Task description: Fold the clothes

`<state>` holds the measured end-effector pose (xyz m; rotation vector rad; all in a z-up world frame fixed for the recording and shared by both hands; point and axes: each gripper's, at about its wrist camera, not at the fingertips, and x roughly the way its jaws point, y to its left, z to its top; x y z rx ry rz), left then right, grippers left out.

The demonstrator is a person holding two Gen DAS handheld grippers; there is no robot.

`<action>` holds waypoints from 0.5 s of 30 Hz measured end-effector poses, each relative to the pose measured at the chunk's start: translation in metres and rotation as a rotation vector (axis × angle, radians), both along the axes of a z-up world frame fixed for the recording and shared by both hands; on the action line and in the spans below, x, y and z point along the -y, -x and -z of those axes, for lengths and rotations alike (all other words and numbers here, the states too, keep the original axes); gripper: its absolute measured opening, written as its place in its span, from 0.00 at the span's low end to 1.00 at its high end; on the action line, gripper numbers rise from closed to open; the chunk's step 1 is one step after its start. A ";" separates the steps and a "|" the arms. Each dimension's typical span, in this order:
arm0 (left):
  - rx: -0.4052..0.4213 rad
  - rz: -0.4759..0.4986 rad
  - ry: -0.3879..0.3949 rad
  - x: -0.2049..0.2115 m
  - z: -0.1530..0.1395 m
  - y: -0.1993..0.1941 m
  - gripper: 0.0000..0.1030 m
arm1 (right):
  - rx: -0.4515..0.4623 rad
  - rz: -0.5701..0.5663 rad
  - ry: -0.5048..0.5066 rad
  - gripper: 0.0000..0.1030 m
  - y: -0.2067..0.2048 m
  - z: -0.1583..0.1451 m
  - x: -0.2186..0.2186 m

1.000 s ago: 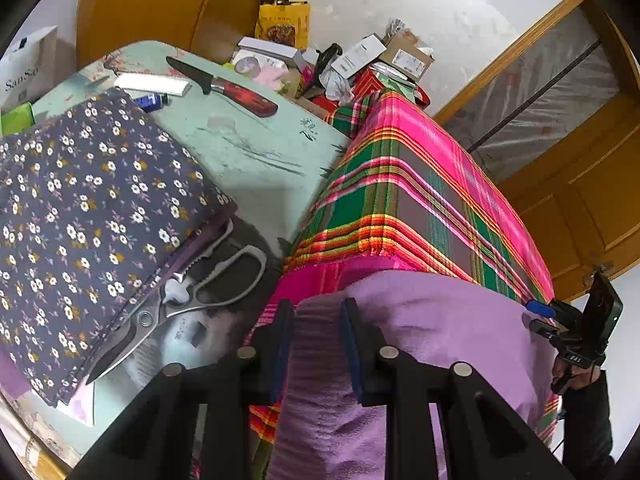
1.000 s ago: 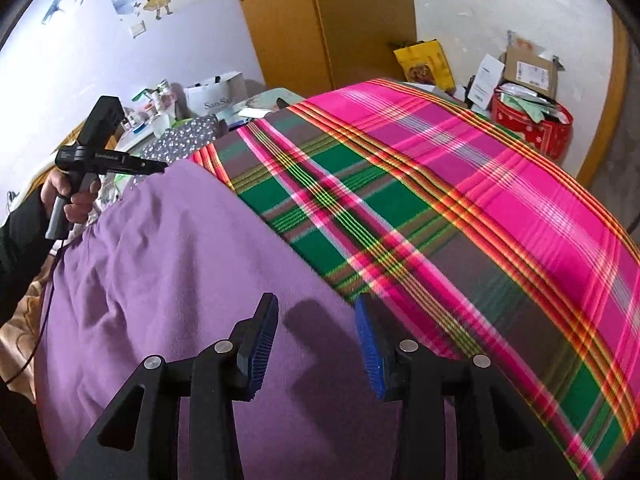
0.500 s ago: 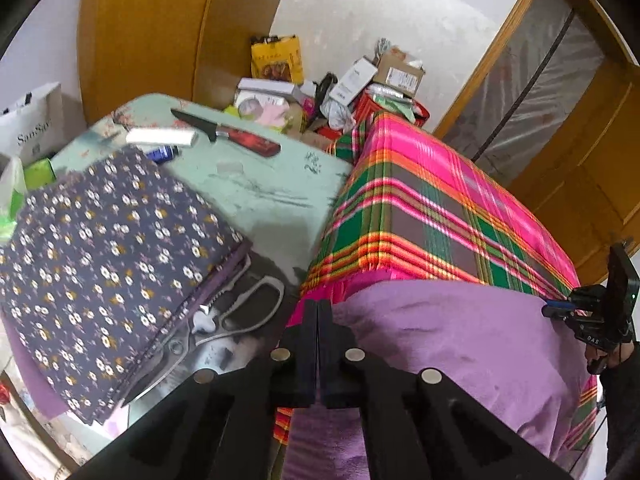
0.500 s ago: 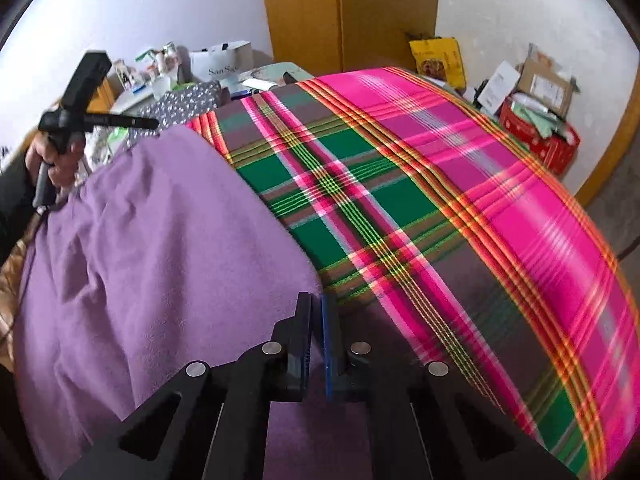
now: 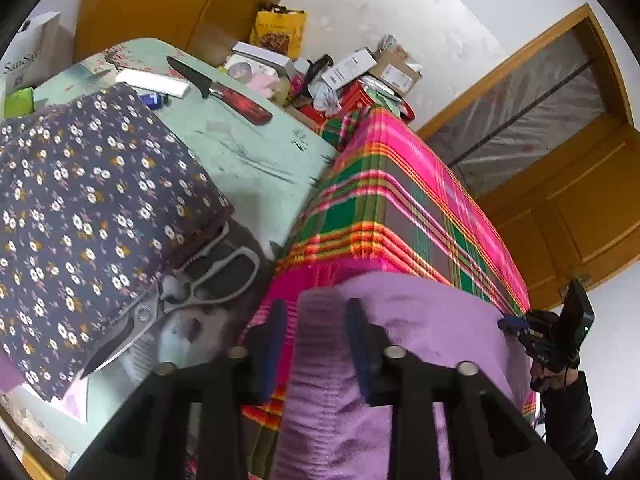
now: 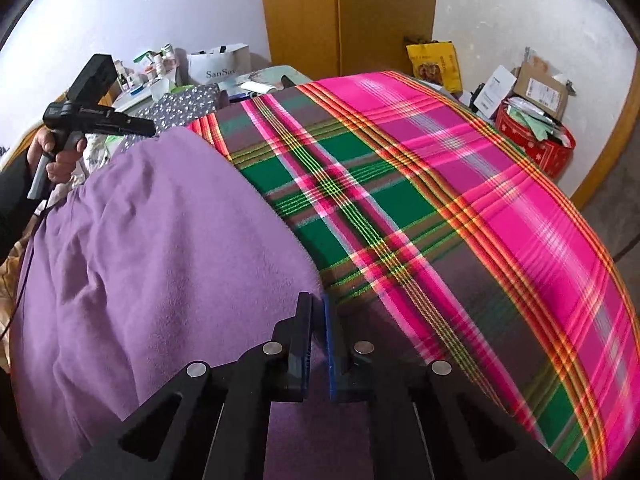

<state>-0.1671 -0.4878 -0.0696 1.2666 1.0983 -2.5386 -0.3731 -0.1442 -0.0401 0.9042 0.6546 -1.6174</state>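
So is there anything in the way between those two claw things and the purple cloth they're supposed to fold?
Nothing visible. The purple garment lies on the plaid blanket, its near edge under both tools. The left gripper is opening, jaws straddling one corner. The right gripper, nearly shut, pinches the other. The scissors lie aside on the table.

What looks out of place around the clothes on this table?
Sharp tools lie loose beside the laundry: open kitchen scissors with one handle tucked under the edge of the folded floral cloth, and a red-handled knife bare on the green table behind it. Odd company for the purple garment being folded.
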 end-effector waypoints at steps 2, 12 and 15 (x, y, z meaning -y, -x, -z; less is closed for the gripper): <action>0.006 0.012 -0.007 -0.004 0.002 0.003 0.33 | 0.008 0.005 0.002 0.07 0.001 0.001 0.000; 0.007 0.018 0.079 -0.017 0.003 0.010 0.24 | -0.012 -0.001 -0.005 0.05 -0.003 0.002 0.000; -0.016 0.008 0.162 -0.023 -0.011 0.007 0.16 | -0.043 -0.001 0.008 0.04 -0.006 -0.003 0.000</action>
